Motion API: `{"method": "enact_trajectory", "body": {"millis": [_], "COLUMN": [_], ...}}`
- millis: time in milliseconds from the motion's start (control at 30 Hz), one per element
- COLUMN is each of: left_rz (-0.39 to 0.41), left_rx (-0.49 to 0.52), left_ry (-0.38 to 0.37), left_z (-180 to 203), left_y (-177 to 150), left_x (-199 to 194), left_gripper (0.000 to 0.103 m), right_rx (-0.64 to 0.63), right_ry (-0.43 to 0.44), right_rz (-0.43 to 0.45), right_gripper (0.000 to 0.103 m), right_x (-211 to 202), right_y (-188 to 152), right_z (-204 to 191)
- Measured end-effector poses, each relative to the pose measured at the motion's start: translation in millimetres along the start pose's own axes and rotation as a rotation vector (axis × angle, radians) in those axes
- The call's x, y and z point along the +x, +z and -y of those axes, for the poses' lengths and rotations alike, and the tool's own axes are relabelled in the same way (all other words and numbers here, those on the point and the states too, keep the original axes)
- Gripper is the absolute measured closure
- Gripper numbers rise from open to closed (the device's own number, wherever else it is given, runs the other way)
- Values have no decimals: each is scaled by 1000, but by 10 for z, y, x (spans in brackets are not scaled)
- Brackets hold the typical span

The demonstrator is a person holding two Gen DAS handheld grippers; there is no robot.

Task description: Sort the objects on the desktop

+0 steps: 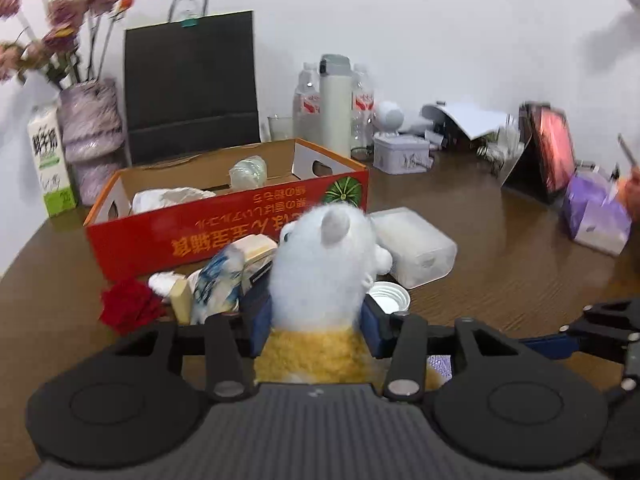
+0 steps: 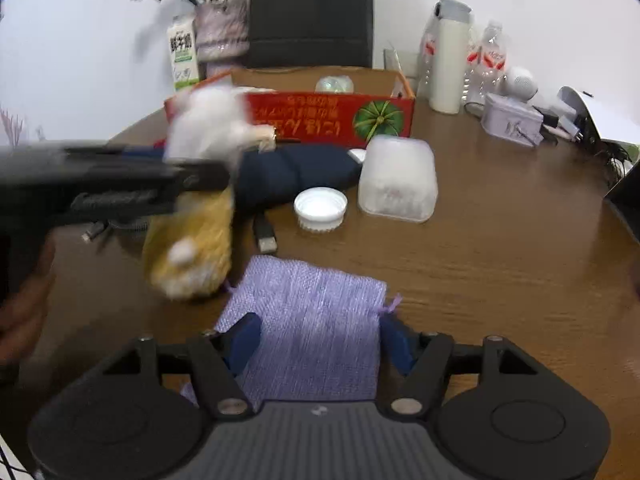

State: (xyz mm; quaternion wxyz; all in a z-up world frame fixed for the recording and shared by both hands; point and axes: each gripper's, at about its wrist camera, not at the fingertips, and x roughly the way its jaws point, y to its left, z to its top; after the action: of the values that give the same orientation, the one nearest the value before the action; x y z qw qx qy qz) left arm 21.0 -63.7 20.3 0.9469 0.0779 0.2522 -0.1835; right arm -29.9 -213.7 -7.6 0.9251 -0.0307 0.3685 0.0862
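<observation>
White-and-yellow plush toy (image 1: 320, 280): lower centre of frame, clamped at its middle by the left gripper (image 1: 316, 330), apparently for transfer to the red cardboard box (image 1: 224, 220) just behind. Lilac woven drawstring pouch (image 2: 316, 320): lower centre, flat on the brown wooden table (image 2: 500, 260), between the right gripper (image 2: 320, 344) pads, which stand apart, unclenched.

- The left wrist view looks forward and slightly down along the left gripper (image 1: 316, 316), close over the counter (image 1: 500, 264), facing the red carton (image 1: 224, 224) and wall.
- The right wrist view tilts down more steeply over the counter from the right gripper (image 2: 320, 340).
- The 2 views share the carton, white cap (image 1: 390, 294), clear tub (image 1: 416, 246) and plush toy (image 1: 324, 264).
</observation>
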Motion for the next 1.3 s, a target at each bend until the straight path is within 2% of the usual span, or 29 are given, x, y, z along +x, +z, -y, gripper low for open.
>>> {"method": "enact_trajectory", "body": {"millis": [67, 100, 200, 333, 433, 500, 567, 700, 800, 833, 867, 900, 933, 967, 1033, 1100, 1167, 1233, 1300], "left_rz": [-9, -14, -15, 10, 23, 10, -35, -188, -189, -202, -212, -225, -229, -227, -227, -242, -279, -268, -242], "left_rx": [29, 43, 27, -50, -58, -35, -36, -99, -110, -117, -120, -123, -127, -134, -158, -179, -215, -285, -313], "left_ry": [10, 13, 31, 39, 42, 75, 131, 219, 244, 240, 224, 203, 190, 178, 168, 127, 75, 59, 58], "left_z": [59, 85, 104, 64, 70, 96, 81, -61, -86, -90, -92, -100, -107, -132, -213, -289, -343, -396, -400], "left_y": [16, 21, 38, 18, -49, -122, -215, -435, -447, -436, -428, -416, -412, -405, -386, -404, -439, -475, -497], "left_x": [67, 94, 42, -480, -981, -1255, -1371, -1142, -964, -890, -835, -784, -762, -745, -722, -668, -571, -565, -628], "left_gripper": [56, 57, 62, 63, 62, 62, 62, 60, 49, 43, 34, 30, 28, 27, 26, 27, 51, 54, 55], "right_rx": [18, 24, 22, 62, 78, 83, 79, 37, 33, 32, 33, 42, 58, 75, 95, 74, 30, 14, 14], "right_ry": [-21, -37, -64, -38, -25, 7, 42, 68, 54, 36, 19, 5, 3, 11, 38, 46, 33, 8, 7], "right_rz": [31, 44, 54, 110, 149, 160, 162, 137, 106, 100, 93, 89, 85, 80, 91, 86, 70, 52, 30], "right_gripper": [63, 82, 99, 99, 99, 99, 99, 98, 95, 89, 88, 82, 75, 72, 52, 41, 41, 43, 49], "right_x": [12, 15, 33, -140, -313, -396, -445, -381, -302, -275, -249, -232, -222, -236, -310, -342, -270, -156, -59], "right_y": [-14, -11, 6, -1, 1, -3, -10, -29, -73, -92, -106, -113, -109, -107, -104, -101, -99, -97, -98], "right_z": [-11, -10, 10, 92, 163, 179, 148, -36, -111, -116, -107, -88, -47, -17, 21, -39, -151, -211, -240]}}
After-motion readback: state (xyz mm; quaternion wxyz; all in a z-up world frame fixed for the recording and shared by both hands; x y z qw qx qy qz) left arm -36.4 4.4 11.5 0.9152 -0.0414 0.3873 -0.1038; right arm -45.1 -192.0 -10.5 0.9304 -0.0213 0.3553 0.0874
